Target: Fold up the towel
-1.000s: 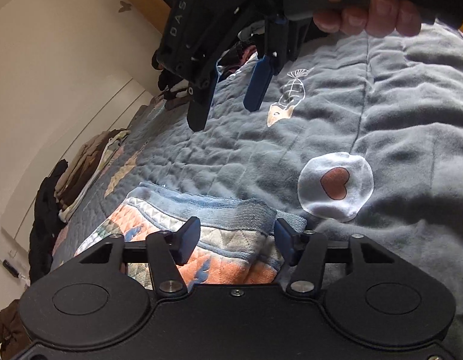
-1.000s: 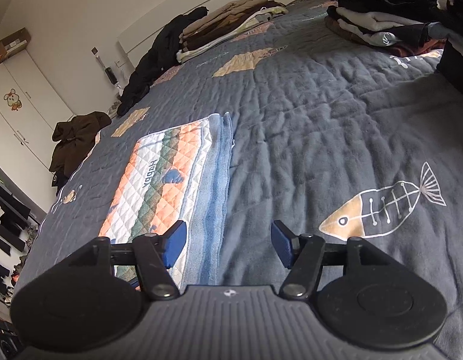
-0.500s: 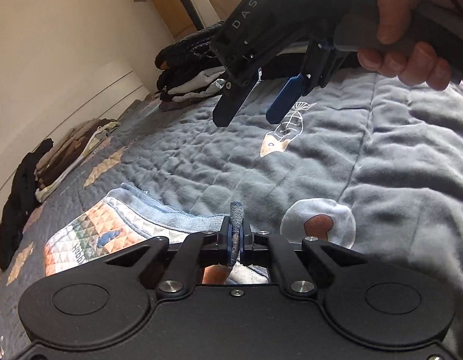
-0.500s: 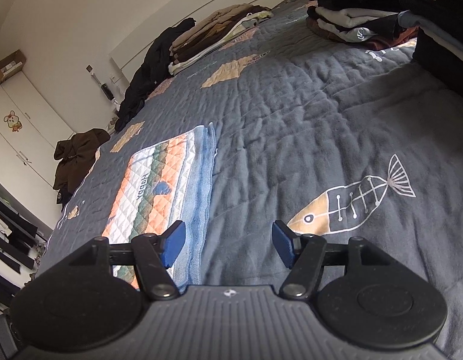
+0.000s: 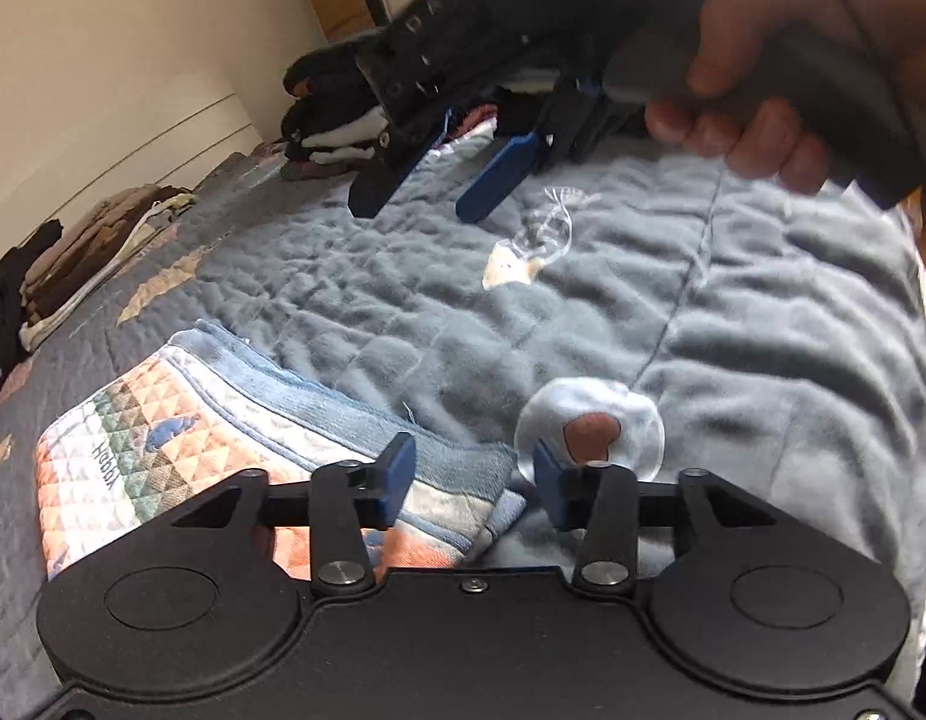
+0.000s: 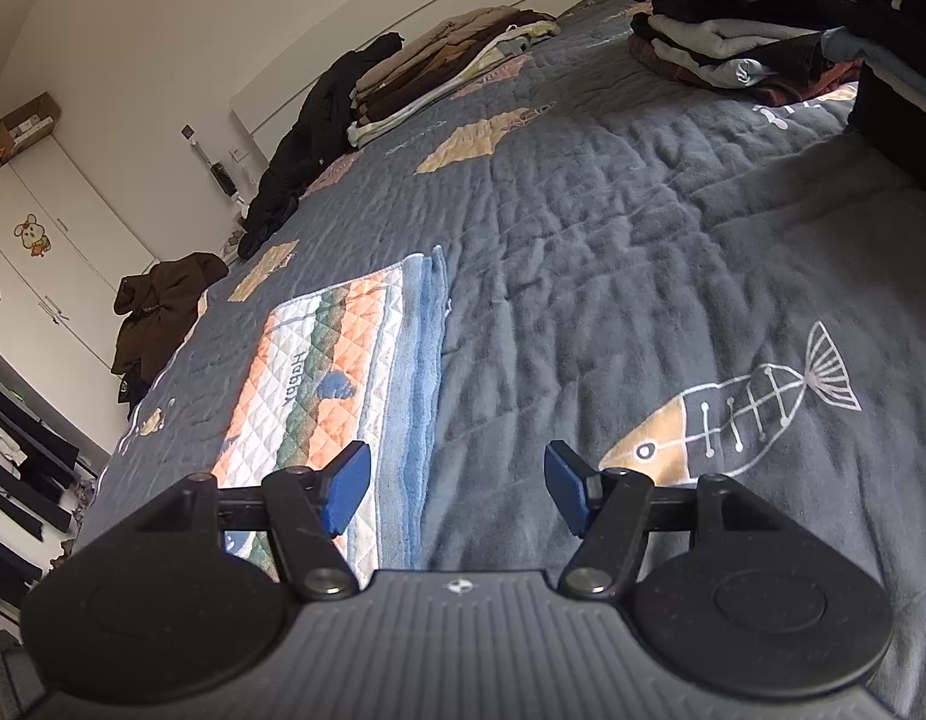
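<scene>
The towel [image 5: 180, 420] is a folded quilted rectangle with orange, green and white bands and a blue terry edge; it lies flat on the grey bedspread [image 5: 763, 360]. My left gripper [image 5: 473, 480] stands open just above its near right corner, nothing between the fingers. In the left wrist view the right gripper [image 5: 444, 180] hangs in the air farther back, open, held by a hand [image 5: 757, 120]. The right wrist view shows the towel [image 6: 318, 384] at lower left, with my right gripper [image 6: 456, 489] open over its blue edge and the bedspread [image 6: 613, 252].
Stacks of folded clothes [image 6: 733, 42] sit at the far right of the bed, and another pile [image 6: 450, 66] with a black garment lies along the far wall. A brown garment [image 6: 156, 306] hangs off the bed's left side, near white wardrobes [image 6: 54, 252].
My left gripper, shut on the towel's corner half a second ago, has opened and the corner lies down flat. The right gripper has drifted slightly, still open.
</scene>
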### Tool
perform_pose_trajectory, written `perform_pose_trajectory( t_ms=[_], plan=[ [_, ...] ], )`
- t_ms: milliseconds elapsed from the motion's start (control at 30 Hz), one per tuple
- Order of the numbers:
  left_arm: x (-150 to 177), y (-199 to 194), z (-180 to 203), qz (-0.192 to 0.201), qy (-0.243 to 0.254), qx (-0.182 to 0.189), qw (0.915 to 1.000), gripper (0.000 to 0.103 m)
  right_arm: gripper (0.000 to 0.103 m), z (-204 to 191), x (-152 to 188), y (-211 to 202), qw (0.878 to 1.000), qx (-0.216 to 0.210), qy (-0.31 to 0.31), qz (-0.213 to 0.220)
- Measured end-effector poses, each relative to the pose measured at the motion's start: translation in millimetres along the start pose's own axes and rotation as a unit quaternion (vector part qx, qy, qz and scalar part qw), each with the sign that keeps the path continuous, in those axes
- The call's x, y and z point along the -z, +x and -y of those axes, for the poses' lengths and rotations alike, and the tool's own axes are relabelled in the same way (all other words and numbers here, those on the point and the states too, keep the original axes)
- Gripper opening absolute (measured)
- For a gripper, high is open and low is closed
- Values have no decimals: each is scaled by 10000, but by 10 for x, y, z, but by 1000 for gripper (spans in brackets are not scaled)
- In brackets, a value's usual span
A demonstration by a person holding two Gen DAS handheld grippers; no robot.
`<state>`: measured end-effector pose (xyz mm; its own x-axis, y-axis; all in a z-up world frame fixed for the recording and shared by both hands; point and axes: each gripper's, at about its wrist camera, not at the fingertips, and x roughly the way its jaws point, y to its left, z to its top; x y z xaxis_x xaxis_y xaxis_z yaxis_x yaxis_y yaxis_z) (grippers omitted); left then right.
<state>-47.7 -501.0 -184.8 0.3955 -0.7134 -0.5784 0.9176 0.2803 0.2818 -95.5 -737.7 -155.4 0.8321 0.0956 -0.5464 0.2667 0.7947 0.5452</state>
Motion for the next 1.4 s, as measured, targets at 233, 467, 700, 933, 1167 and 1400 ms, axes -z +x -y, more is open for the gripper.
perform_pose_trajectory(
  t_ms=[233,467,700,933,1167,1400],
  plan=[
    [-71,-258,-641,454,-1124,-204,9924,68,77,-137,-587,489,9971,-671,-339,-71],
    [46,-385,-1210,597,-1971,-431,9776,72,88,-405,-1164,1434,9897,-1004,-754,-684],
    [182,-426,-1488,562,-2277,-516,9707,72,89,-243,-1441,2319,9843,-1065,-340,-1367],
    [287,-434,-1525,417,-2178,-471,9740,74,89,-177,-1489,2613,9784,-1375,-130,-1539],
    [323,-496,-1557,425,-2169,-469,9741,76,88,-158,-1461,2806,9753,-1216,-59,-1844],
    [309,-513,-1532,465,-2084,-489,9757,77,78,-270,-1500,2893,9750,-1174,-180,-1879]
  ],
)
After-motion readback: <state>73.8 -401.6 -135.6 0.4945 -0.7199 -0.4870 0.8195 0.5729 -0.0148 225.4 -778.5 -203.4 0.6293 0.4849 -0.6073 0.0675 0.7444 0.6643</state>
